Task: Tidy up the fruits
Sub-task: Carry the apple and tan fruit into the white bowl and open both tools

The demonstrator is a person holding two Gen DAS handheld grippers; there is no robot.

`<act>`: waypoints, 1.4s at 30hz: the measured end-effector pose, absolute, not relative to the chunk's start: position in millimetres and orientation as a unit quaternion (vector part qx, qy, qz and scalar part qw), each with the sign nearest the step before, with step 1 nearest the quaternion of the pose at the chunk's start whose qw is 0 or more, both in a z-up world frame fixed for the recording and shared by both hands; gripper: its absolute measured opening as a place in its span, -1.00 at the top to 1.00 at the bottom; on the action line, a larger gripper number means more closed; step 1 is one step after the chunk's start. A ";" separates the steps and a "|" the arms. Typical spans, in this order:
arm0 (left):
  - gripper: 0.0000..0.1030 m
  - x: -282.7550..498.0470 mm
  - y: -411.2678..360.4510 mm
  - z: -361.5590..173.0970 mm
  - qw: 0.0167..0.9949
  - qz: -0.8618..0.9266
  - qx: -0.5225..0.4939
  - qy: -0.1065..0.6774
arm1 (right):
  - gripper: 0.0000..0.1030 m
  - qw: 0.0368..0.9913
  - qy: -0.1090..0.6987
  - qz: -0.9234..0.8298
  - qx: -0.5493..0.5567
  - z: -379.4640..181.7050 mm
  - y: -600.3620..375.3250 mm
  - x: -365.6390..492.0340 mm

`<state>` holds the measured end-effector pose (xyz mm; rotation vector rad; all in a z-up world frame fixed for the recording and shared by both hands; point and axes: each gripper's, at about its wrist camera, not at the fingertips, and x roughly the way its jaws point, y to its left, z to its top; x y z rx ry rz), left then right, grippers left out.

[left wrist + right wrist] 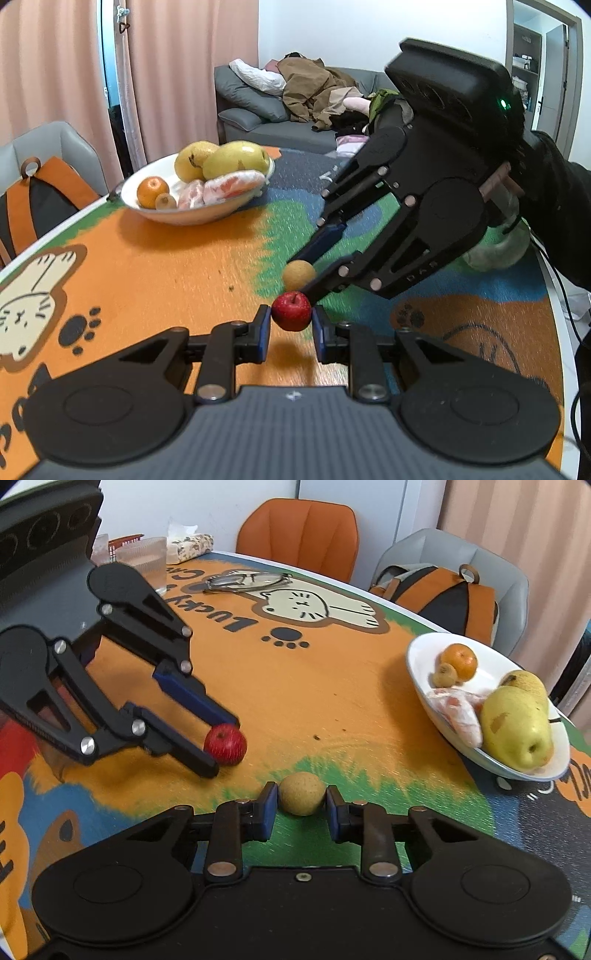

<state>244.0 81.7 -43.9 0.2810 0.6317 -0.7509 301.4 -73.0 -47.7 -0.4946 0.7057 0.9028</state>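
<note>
A small red apple (291, 311) sits between the blue pads of my left gripper (291, 320), which is shut on it; the same apple (225, 744) and left gripper (221, 744) show from the side in the right wrist view. A small round tan fruit (302, 794) is pinched by my right gripper (301, 797), low over the table mat. In the left wrist view the tan fruit (299, 275) lies just behind the apple, at the tips of the right gripper (301, 275). A white bowl (129, 188) holds pears (236, 158), an orange (152, 192) and wrapped fruit.
The white bowl (417, 664) stands at the right of the colourful cat mat (295, 686). Glasses (247, 580), a clear cup (147, 563) and a tissue pack (188, 546) lie at the far end. Chairs, one with a backpack (443, 598), stand behind; a sofa (280, 122) is beyond.
</note>
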 end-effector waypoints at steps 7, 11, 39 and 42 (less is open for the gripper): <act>0.56 268.3 70.4 -32.8 0.892 -0.330 0.136 0.277 | 0.50 0.819 0.344 0.407 -0.211 -40.3 -91.7 314.3; 0.56 291.3 62.0 -28.3 0.906 -0.304 0.132 0.262 | 0.50 0.824 0.348 0.401 -0.200 -37.2 -102.1 317.2; 0.56 413.3 23.2 -40.0 0.931 -0.172 0.053 0.317 | 0.50 0.882 0.280 0.349 -0.148 40.8 -133.6 358.7; 0.56 416.7 27.5 -40.7 0.929 -0.170 0.020 0.329 | 0.50 0.890 0.274 0.337 -0.136 46.3 -128.5 374.7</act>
